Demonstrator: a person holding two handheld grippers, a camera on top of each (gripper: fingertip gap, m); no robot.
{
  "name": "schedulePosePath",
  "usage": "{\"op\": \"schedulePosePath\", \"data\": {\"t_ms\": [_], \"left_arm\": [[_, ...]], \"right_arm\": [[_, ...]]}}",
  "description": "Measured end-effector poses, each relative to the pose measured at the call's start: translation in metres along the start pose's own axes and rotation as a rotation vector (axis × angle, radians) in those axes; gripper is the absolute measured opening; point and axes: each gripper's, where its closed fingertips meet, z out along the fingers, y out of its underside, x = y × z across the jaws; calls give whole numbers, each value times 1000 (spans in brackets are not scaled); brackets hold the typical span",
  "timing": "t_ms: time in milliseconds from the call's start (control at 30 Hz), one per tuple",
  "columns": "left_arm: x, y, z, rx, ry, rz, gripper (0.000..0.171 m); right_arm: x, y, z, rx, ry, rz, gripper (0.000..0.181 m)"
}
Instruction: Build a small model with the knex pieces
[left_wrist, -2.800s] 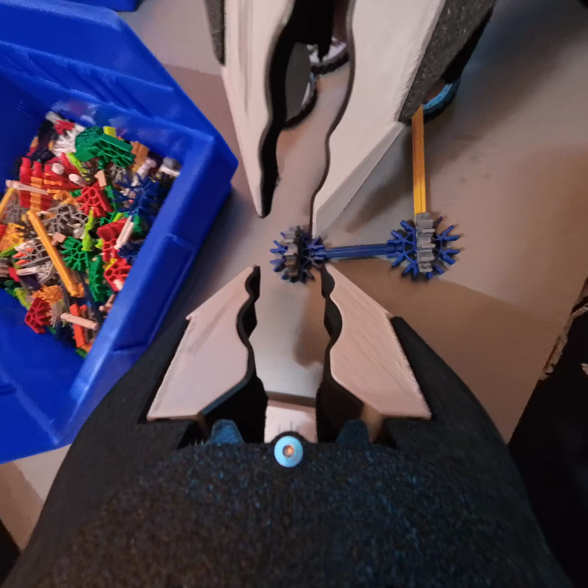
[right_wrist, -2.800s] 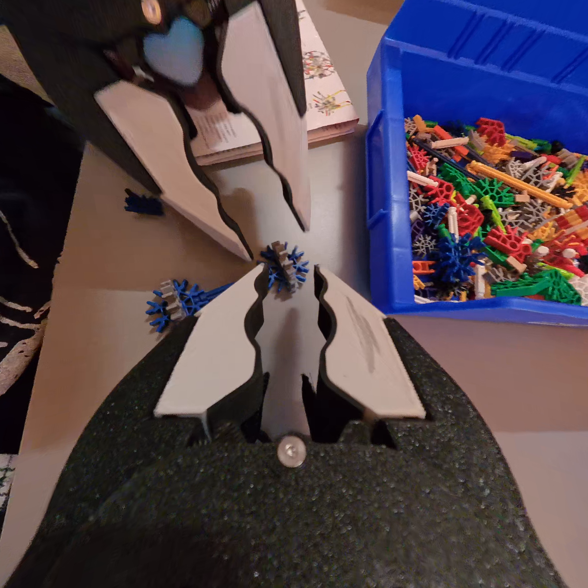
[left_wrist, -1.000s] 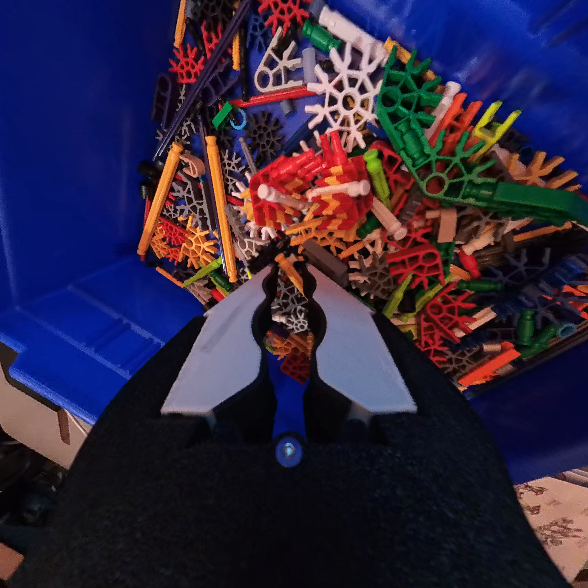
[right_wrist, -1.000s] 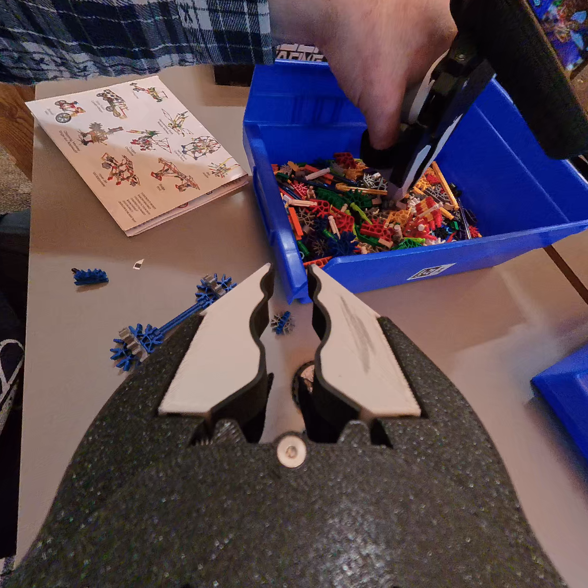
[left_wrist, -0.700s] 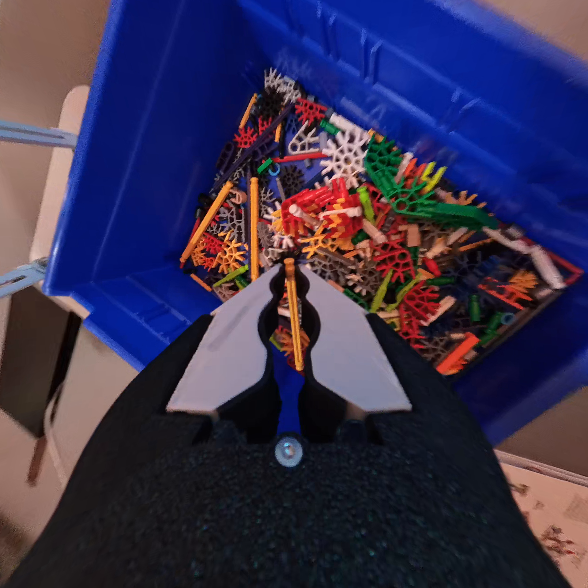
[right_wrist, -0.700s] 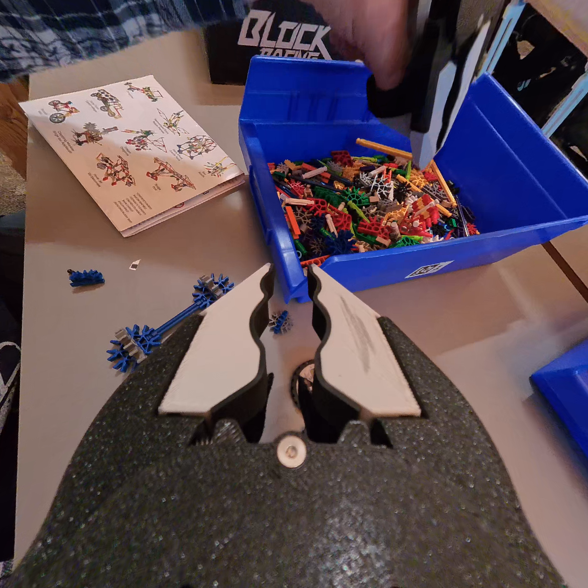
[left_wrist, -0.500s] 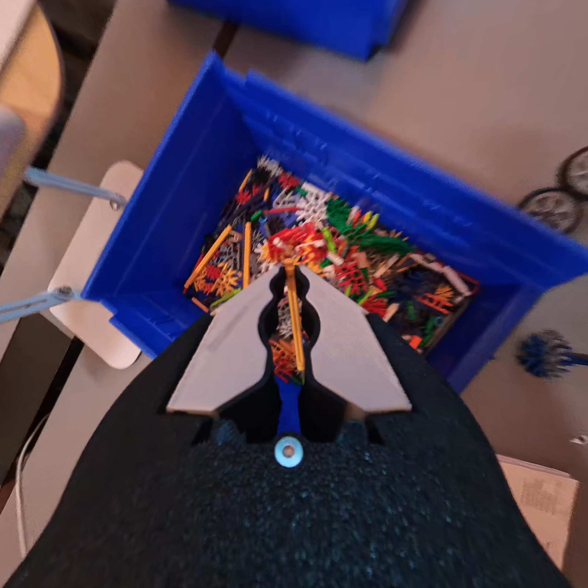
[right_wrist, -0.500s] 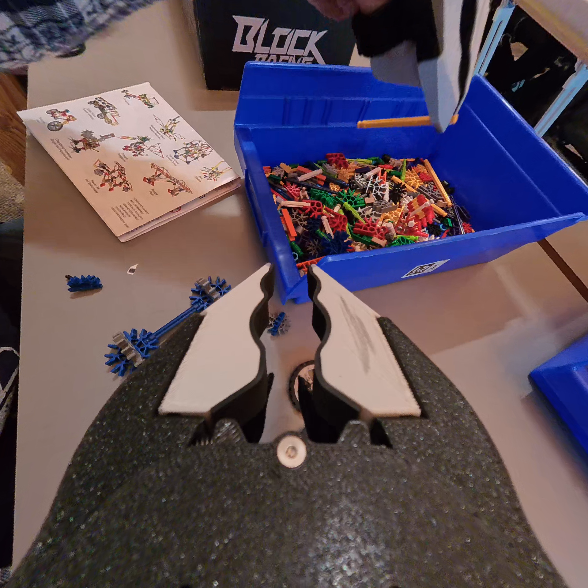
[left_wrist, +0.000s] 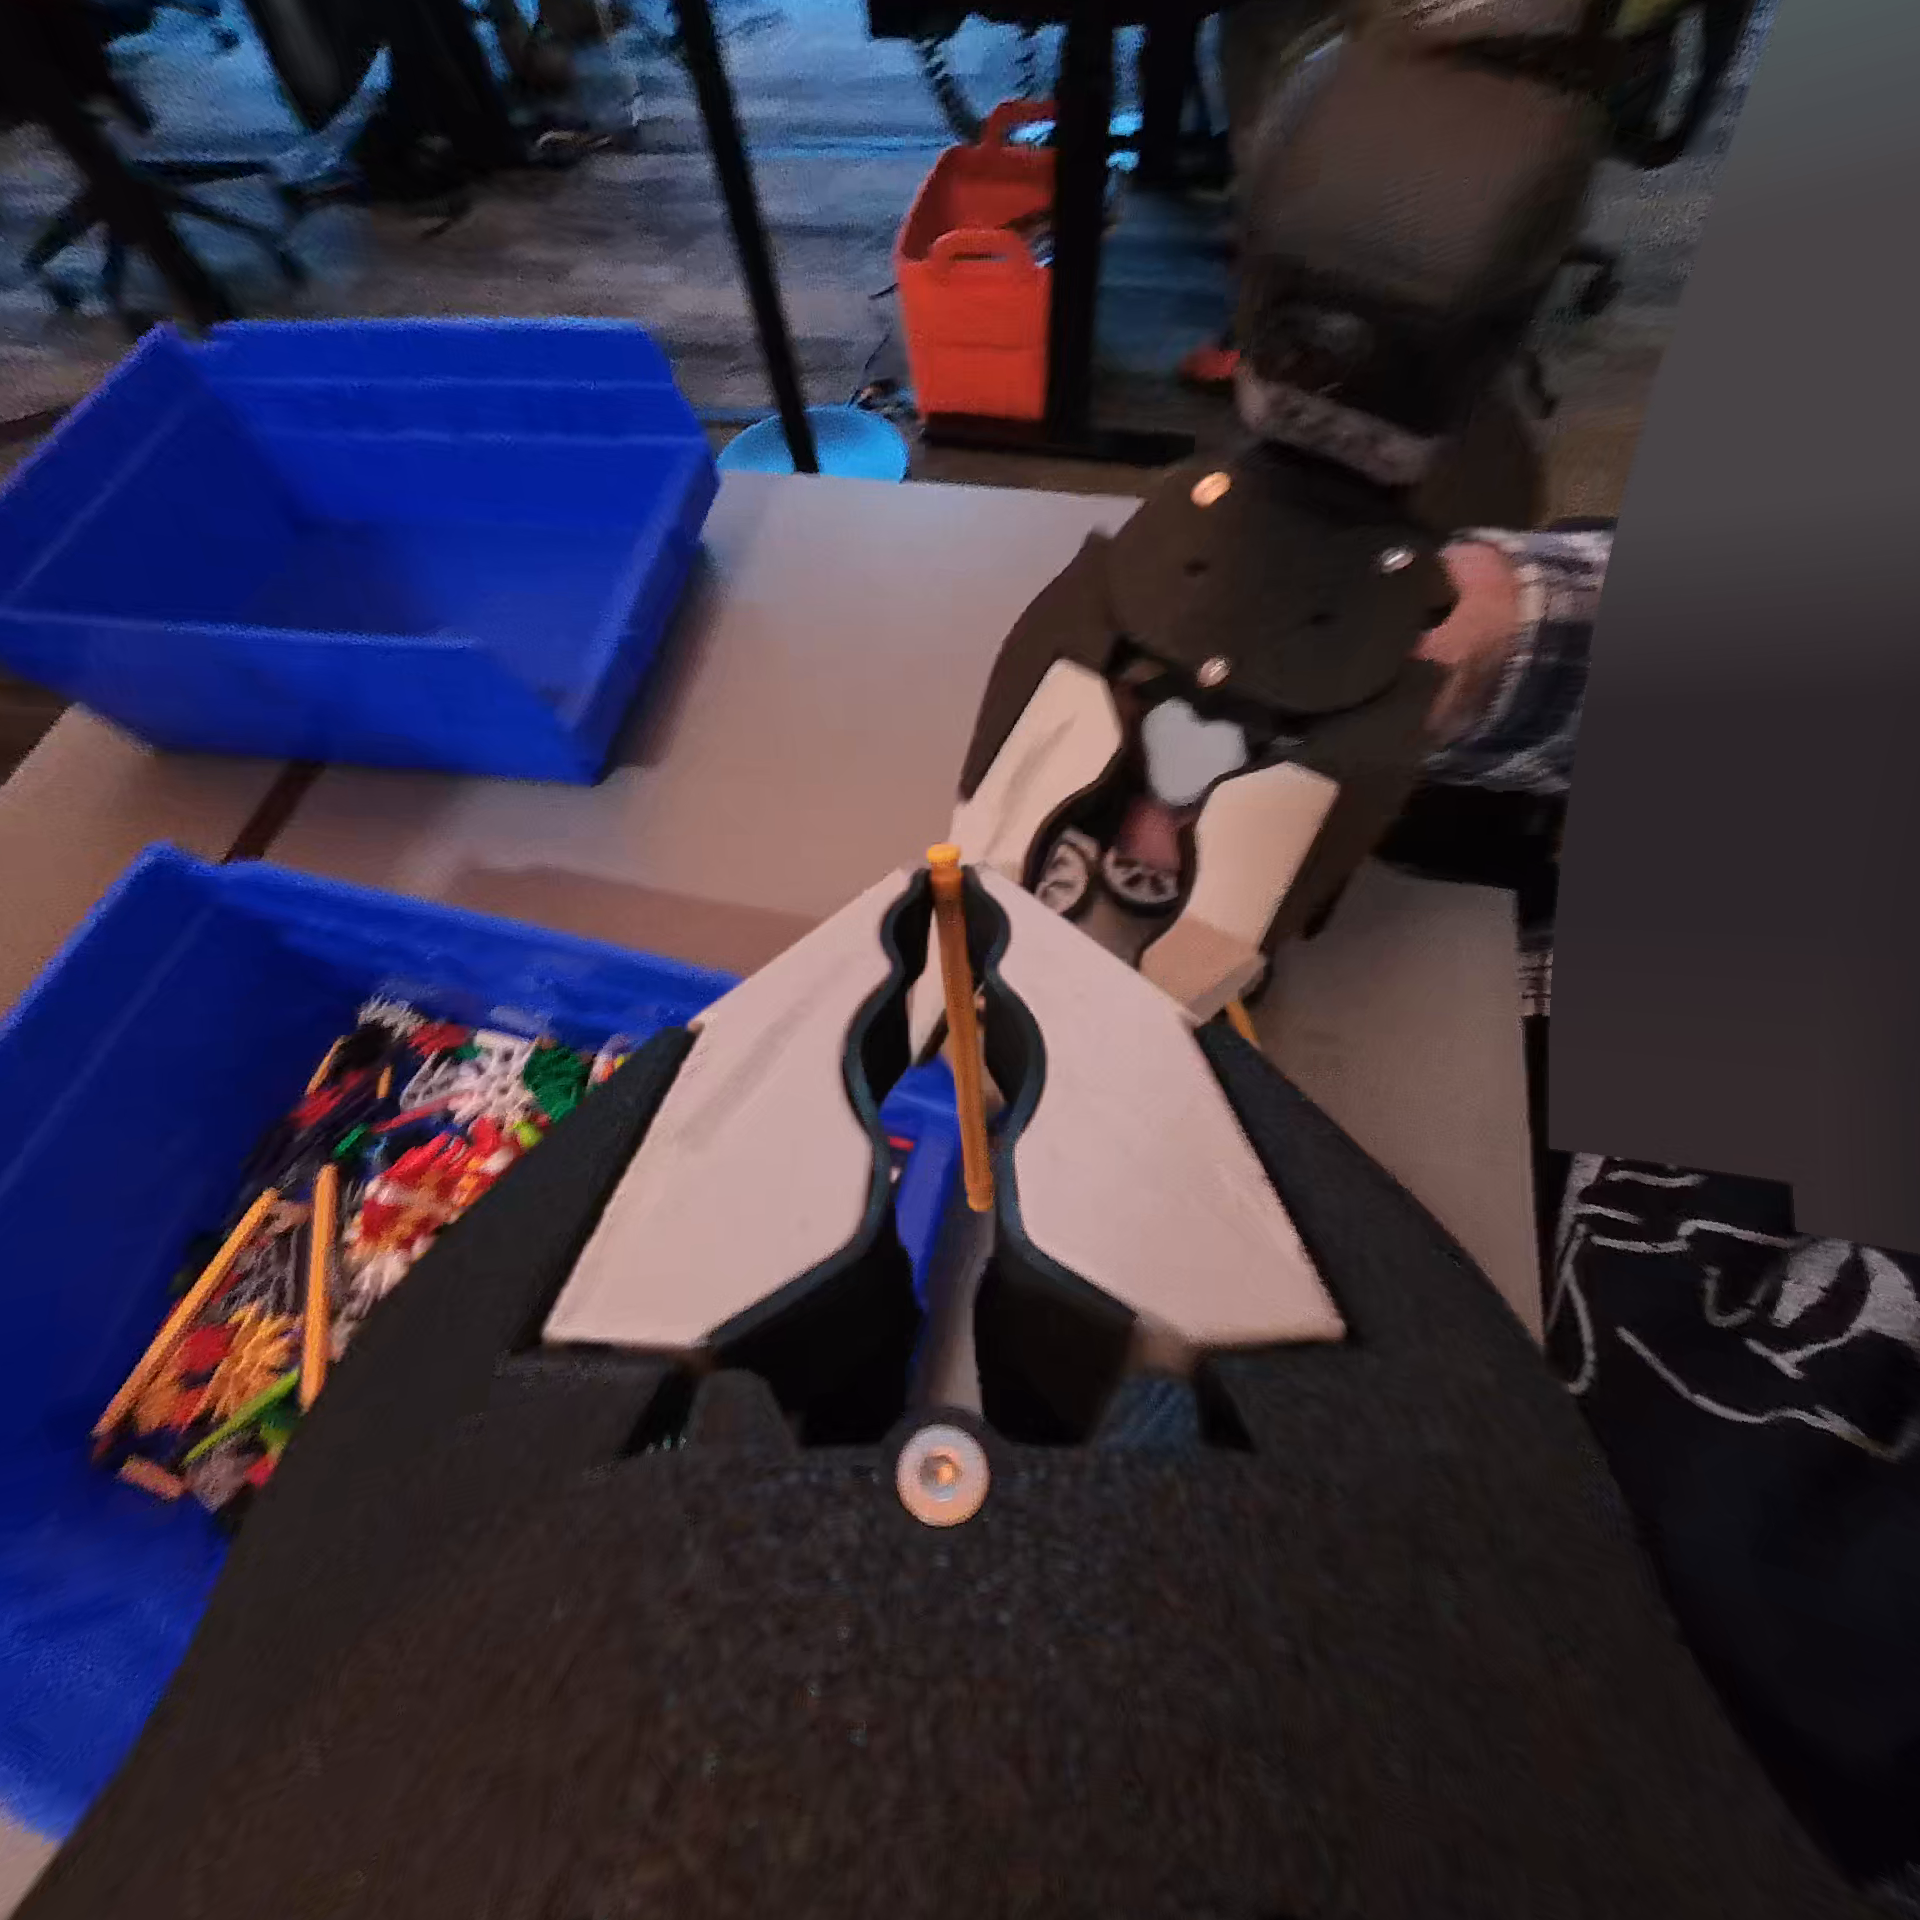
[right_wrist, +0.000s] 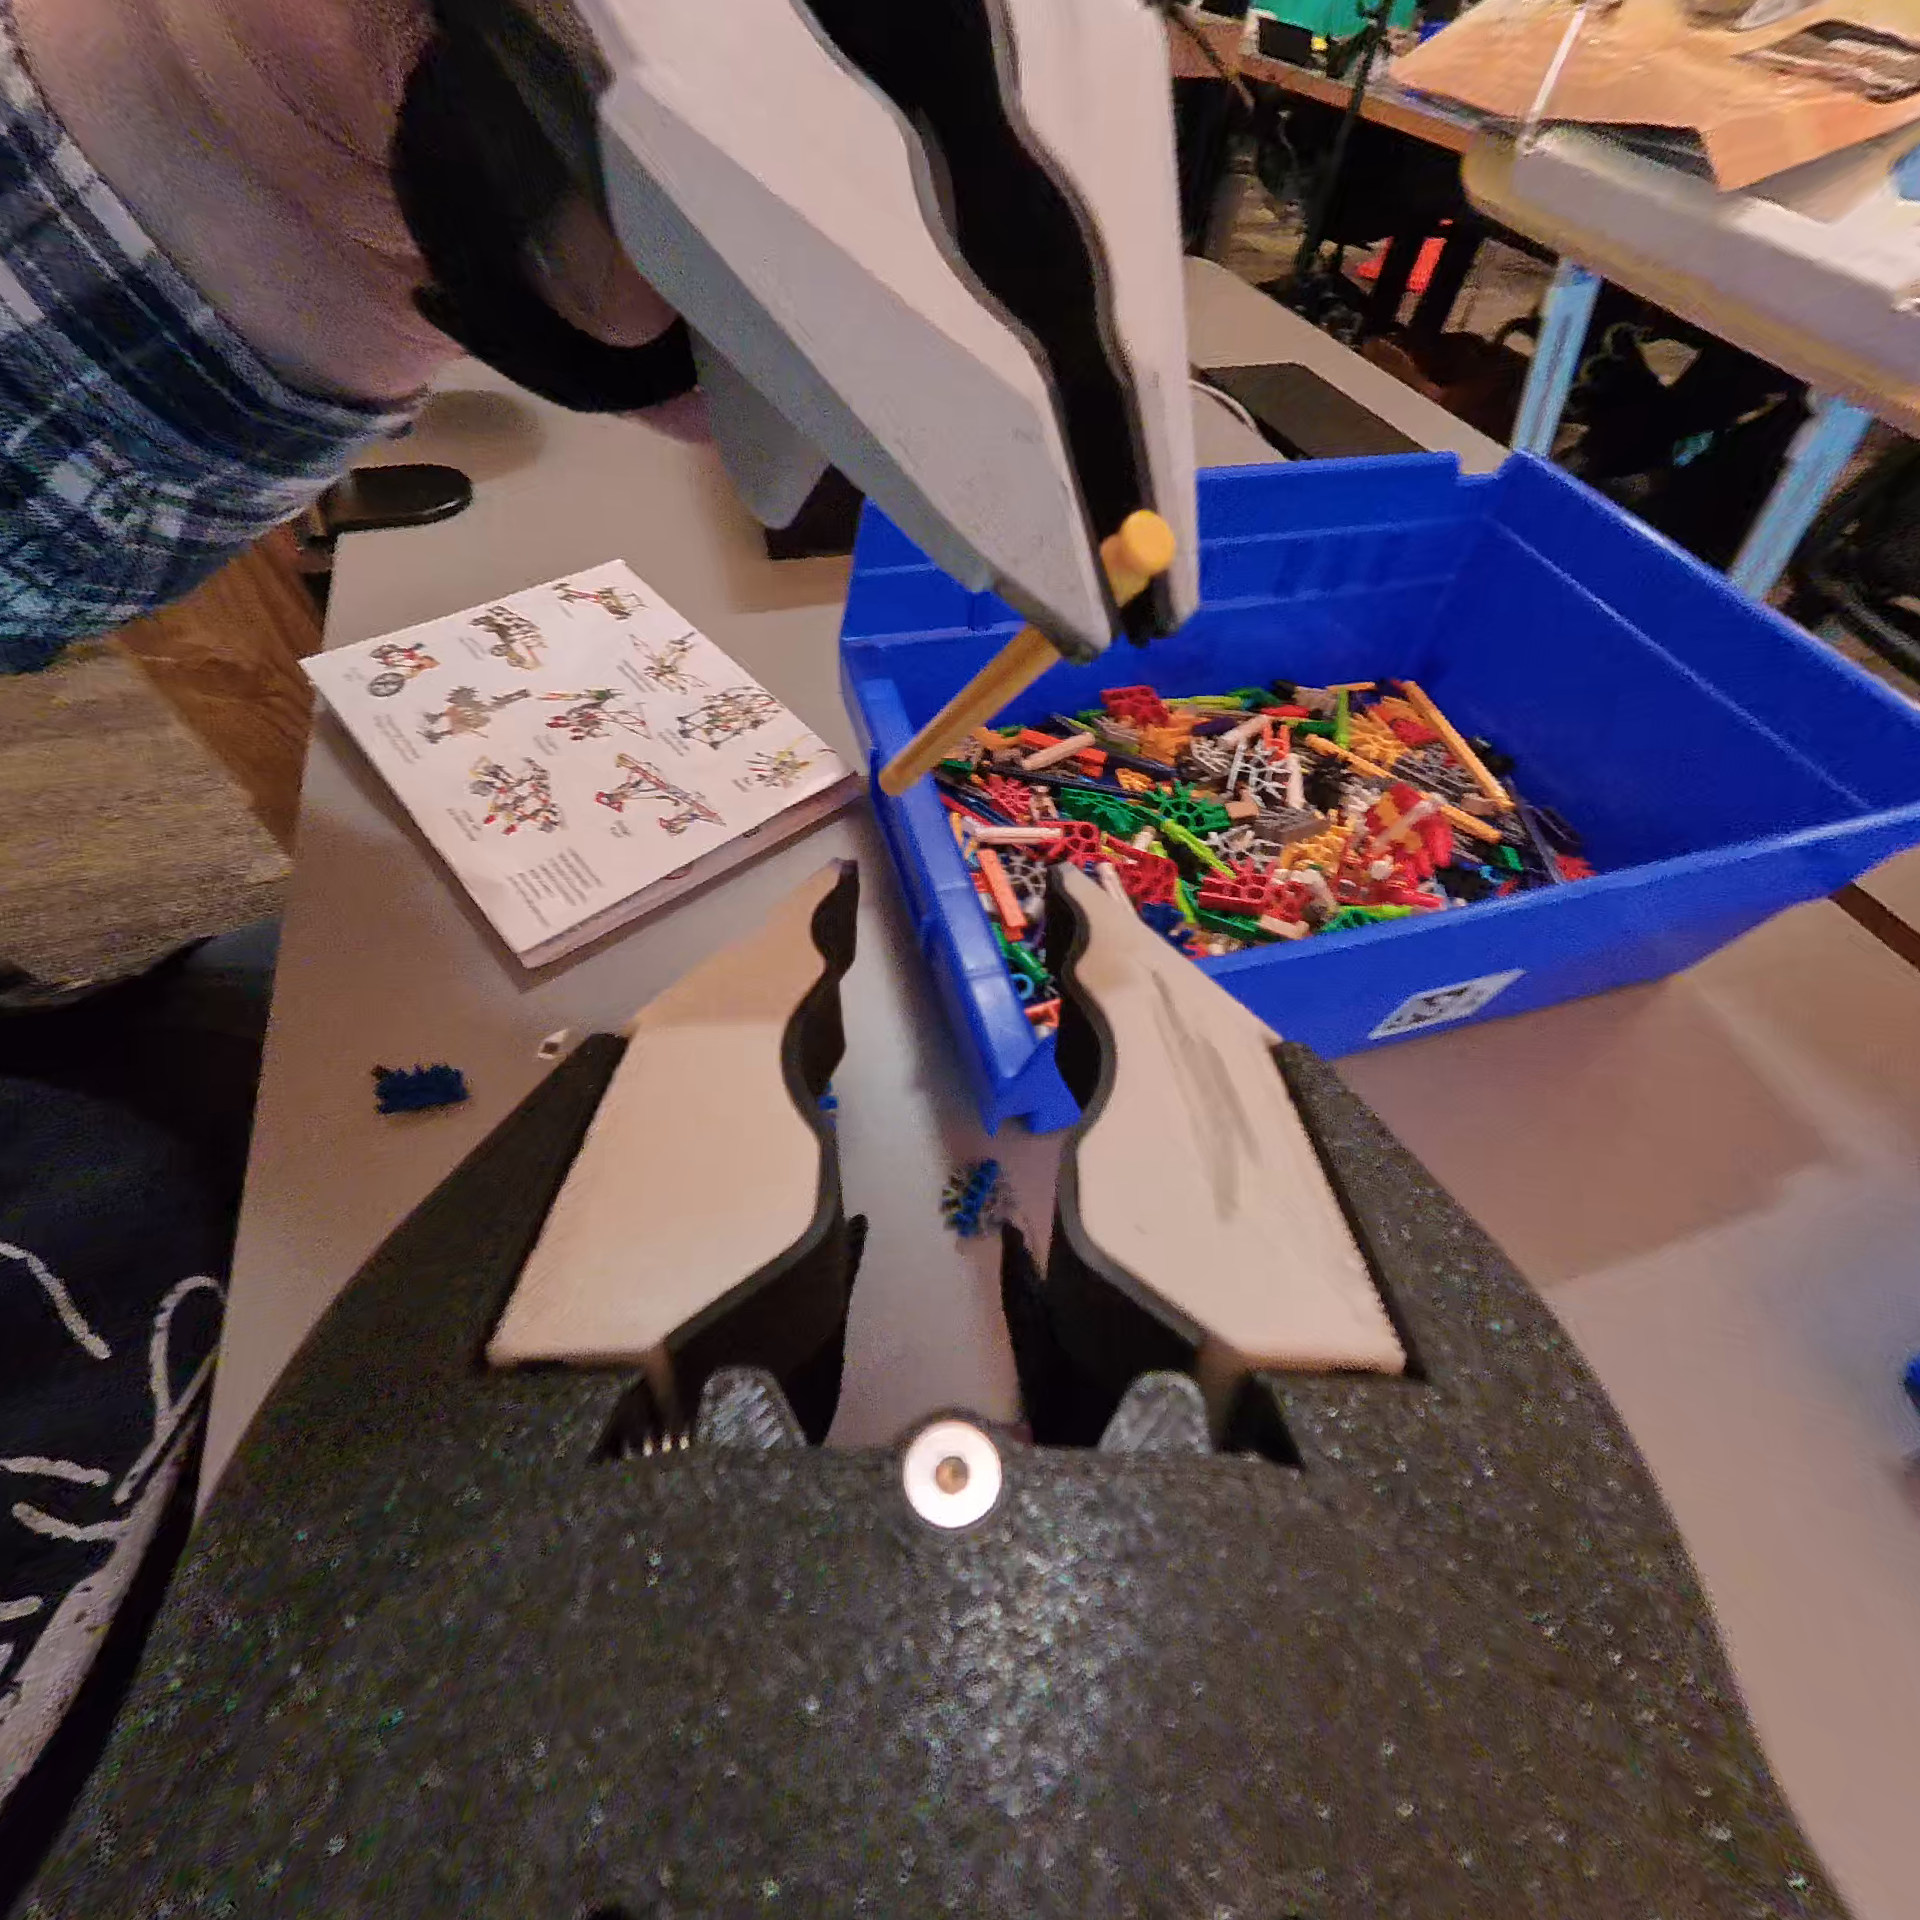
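Holding that yellow rod (left_wrist: 958, 1029) in your left tongs (left_wrist: 943, 883), you've got them clamped tight on it right at the tips. Its knobbed end pokes just past the tips and the rest runs back between the fingers, so its long axis lies roughly along the tongs. From the right wrist view the same rod (right_wrist: 997, 686) hangs in the air over the near corner of the blue bin (right_wrist: 1662, 935), slanting down and out toward the instruction booklet (right_wrist: 582, 748).

Your right tongs (right_wrist: 951, 894) are spread apart with nothing in them, sitting low over the surface (right_wrist: 1558, 1195). The rod is up and ahead of them, well apart. The closest thing to them is a small blue connector (right_wrist: 971, 1195) lying on the surface between the fingers, not touched. Another blue piece (right_wrist: 419, 1088) sits off to the left on the surface.

The bin is full of mixed coloured pieces (right_wrist: 1247, 821), and a second, empty-looking blue bin (left_wrist: 343, 540) sits farther back in the left wrist view. That view is a bit blurry, fwiw
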Motion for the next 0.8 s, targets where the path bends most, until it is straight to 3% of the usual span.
{"op": "schedulePosePath", "data": {"t_ms": [200,333,467,800], "left_arm": [[25,-14,8,86,103,41,4],[30,-22,9,145,148,24,3],[31,-25,9,173,157,32,4],[32,-20,-8,216,100,17,4]], "right_arm": [[-12,-7,3,47,-54,20,30],[-16,-16,-2,94,-76,16,15],[-19,-20,-4,112,-91,10,5],[-15,-16,-7,80,-65,-26,4]]}}
